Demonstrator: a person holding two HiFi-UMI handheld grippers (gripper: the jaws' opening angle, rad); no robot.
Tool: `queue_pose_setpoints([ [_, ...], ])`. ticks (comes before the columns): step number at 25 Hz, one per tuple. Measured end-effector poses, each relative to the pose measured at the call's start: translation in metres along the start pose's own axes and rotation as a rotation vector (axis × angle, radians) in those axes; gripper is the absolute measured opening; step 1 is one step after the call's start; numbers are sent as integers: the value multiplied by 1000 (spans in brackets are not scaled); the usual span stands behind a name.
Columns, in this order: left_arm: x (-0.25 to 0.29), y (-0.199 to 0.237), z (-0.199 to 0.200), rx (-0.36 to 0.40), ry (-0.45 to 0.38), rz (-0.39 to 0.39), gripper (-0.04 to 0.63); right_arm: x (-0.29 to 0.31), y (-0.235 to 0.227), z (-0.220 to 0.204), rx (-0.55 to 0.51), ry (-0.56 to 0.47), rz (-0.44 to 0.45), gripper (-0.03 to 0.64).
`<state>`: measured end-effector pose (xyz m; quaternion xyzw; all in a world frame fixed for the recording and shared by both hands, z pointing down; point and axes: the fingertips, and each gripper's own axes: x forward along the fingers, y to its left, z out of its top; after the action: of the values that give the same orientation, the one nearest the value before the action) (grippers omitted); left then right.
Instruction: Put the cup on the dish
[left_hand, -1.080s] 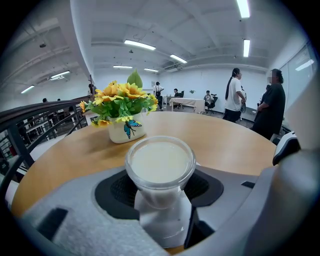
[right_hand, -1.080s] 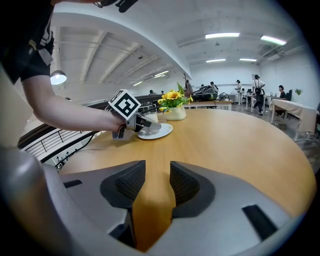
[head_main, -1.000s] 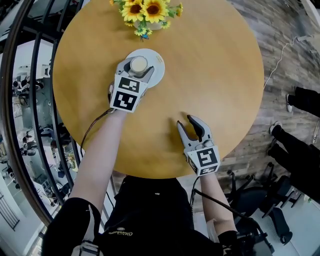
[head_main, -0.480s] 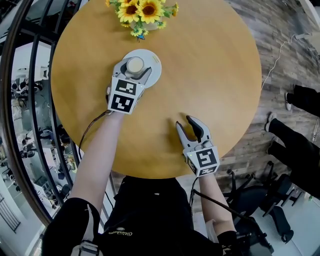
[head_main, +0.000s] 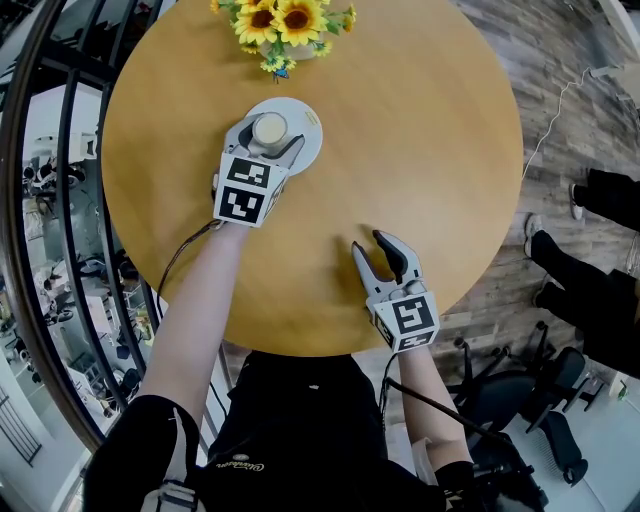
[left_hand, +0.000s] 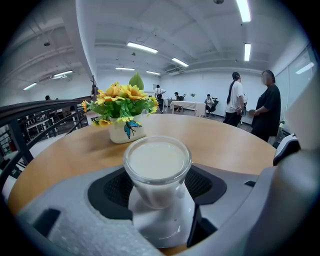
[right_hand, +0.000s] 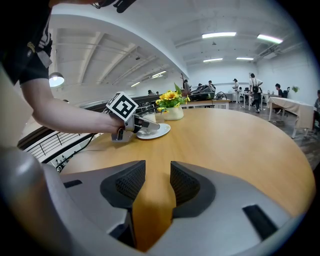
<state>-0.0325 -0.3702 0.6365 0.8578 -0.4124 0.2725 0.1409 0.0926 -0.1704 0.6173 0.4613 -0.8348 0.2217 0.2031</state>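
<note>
1. The main part of the task looks done. The cup (head_main: 270, 128) stands upright on the dish (head_main: 311, 127), which lies on the round wooden desk (head_main: 420, 150) just in front of a vase of sunflowers (head_main: 285, 25).

2. The left claw (head_main: 268, 142) is around the cup, one jaw on each side, and its jaws are opening. In the left gripper view the dark pads stand off from the cup's sides with a gap on each side, so the cup appears to rest on the dish under its own weight, not in a grip.

3. What is left, by my judgement, is only to draw the left claw back from the cup without knocking it. The jaws sit low over the dish, so a straight pull back toward the person seems the safe way out.

4. The right claw (head_main: 372, 250) lies on the desk nearer the person, well apart from the dish. Its jaws stand a narrow way apart with only bare wood between them. It has no part in the task at this point.

5. The cup is small, of clear glass, wider at the rim than lower down, and filled close to the rim with a pale, creamy, opaque content. It shows no tilt and nothing is spilled on the dish or the desk.

6. The dish is plain, white, round and glossy, clearly wider than the cup, which stands toward its left part in the head view.
</note>
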Motion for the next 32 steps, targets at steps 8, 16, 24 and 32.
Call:
queue_pose_setpoints([
  [8, -6, 0, -4, -10, 9, 10, 307, -5, 0, 1, -1, 15, -6, 153],
  [16, -27, -2, -10, -36, 25, 34, 307, -15, 4, 13, -24, -26, -15, 153],
  [24, -65, -24, -26, -79, 35, 49, 305, -28, 7, 33, -59, -71, -31, 153],
  [32, -112, -89, 8, -39, -14, -39, 290, -53, 12, 75, -99, -163, -66, 153],
])
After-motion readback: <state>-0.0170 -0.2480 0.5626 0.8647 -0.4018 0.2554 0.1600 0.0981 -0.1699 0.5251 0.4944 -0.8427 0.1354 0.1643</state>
